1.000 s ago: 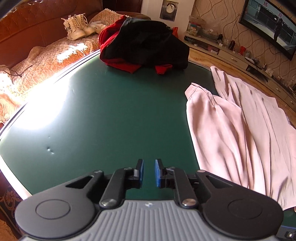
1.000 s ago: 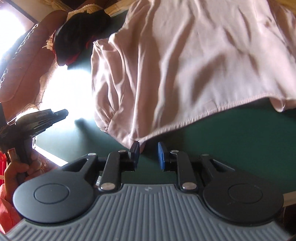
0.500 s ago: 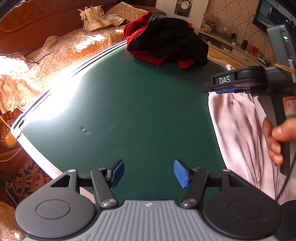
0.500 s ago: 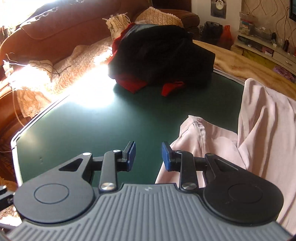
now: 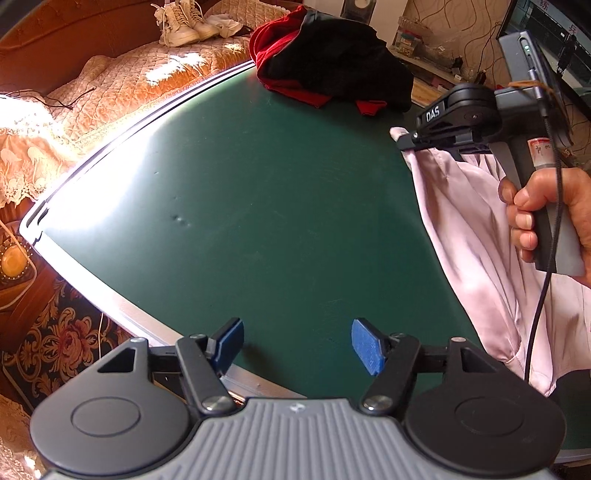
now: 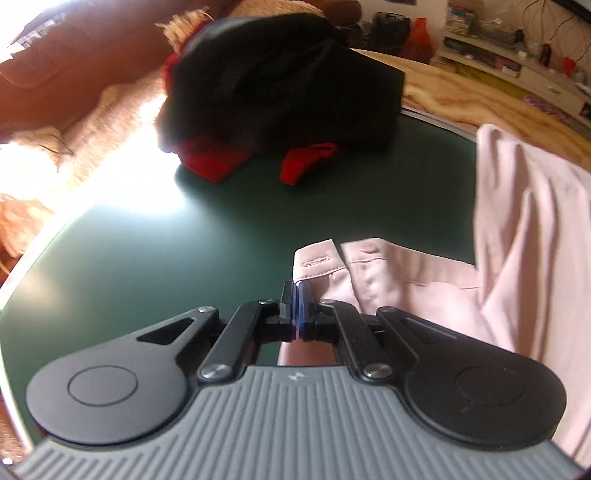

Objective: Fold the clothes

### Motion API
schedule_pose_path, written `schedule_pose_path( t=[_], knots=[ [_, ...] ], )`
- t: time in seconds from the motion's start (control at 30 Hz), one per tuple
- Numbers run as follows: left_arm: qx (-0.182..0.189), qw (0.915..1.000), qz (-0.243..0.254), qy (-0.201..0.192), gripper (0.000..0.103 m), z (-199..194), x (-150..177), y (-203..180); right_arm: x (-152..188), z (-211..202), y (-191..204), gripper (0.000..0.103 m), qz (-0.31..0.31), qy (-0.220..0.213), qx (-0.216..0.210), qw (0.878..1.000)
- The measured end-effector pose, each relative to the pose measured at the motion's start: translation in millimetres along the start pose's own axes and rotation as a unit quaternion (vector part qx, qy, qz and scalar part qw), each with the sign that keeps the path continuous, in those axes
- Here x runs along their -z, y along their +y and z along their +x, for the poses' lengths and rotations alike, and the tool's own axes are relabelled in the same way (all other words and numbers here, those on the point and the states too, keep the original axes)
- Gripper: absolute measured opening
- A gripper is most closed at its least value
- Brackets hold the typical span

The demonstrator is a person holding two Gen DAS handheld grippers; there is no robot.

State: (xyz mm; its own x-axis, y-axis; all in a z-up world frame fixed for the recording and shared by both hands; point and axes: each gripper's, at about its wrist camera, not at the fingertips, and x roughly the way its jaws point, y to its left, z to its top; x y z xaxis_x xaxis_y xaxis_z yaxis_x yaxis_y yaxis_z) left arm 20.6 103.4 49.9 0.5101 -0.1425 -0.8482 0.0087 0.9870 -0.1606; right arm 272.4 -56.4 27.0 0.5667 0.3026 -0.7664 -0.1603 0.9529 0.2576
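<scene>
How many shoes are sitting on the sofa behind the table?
2: a pale pair of shoes stands side by side on the quilted sofa cover, beyond the table's far edge, left of the red and black clothes pile. Others may be hidden.
</scene>
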Motion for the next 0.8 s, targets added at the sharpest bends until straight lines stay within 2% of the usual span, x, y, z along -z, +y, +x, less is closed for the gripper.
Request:
schedule_pose_path(
  t=[0.1, 0.13, 0.17, 0.2, 0.23, 0.27, 0.4, 0.5, 0.57, 0.63, 0.8],
  knots=[
    [-0.001, 1.0, -0.003, -0.005, 0.071, -4.3, 0.5, -0.7, 1.2, -18.5, 23.3, 0.006, -0.005, -0.004, -0.15, 0.989],
    [0.0, 1.0, -0.003, -0.005, 0.071, -4.9, 0.5, -1.1, 3.2, -19.4, 31.3, 0.007, -0.013, 0.013, -0.174, 0.985],
    [0.001, 1.0, -0.003, -0.004, 0.071, -5.1, 0.4, -1.8, 5.2, -16.7, 38.5, 0.021, -0.025, 0.039, -0.189, 0.981],
    [0.001, 1.0, -0.003, -0.004, 0.071, -5.4, 0.1, -2.4, 9.0, -14.9, 43.2, 0.041, -0.036, 0.061, -0.195, 0.978],
    [0.002, 1.0, -0.003, -0.005, 0.071, -6.0, -0.5, -3.1, 13.4, -13.6, 47.3, 0.045, -0.047, 0.081, -0.197, 0.976],
    [0.002, 1.0, -0.003, -0.006, 0.071, -6.8, -1.4, -3.7, 18.2, -16.8, 47.1, 0.046, -0.052, 0.085, -0.19, 0.977],
    [0.002, 0.9998, 0.0, -0.021, 0.071, -7.4, -9.8, -3.3, 30.3, -54.2, 12.8, 0.046, -0.014, 0.026, -0.162, 0.986],
    [-0.003, 0.9992, 0.007, -0.038, 0.071, -1.5, -24.7, -5.1, 30.3, -85.6, -26.4, 0.046, 0.021, -0.017, -0.109, 0.994],
    [0.005, 0.9987, 0.007, -0.049, 0.071, 3.3, -40.2, -3.7, 54.1, -108.1, -48.0, 0.046, 0.033, -0.024, -0.109, 0.993],
    [0.006, 0.9979, 0.014, -0.063, 0.071, 7.7, -56.7, -5.2, 87.2, -129.7, -50.4, 0.046, 0.015, -0.018, -0.101, 0.995],
    [0.014, 0.9959, 0.057, -0.068, 0.071, 29.5, -90.4, -24.4, 165.2, -154.5, -16.8, 0.046, -0.088, 0.013, -0.043, 0.995]
  ],
)
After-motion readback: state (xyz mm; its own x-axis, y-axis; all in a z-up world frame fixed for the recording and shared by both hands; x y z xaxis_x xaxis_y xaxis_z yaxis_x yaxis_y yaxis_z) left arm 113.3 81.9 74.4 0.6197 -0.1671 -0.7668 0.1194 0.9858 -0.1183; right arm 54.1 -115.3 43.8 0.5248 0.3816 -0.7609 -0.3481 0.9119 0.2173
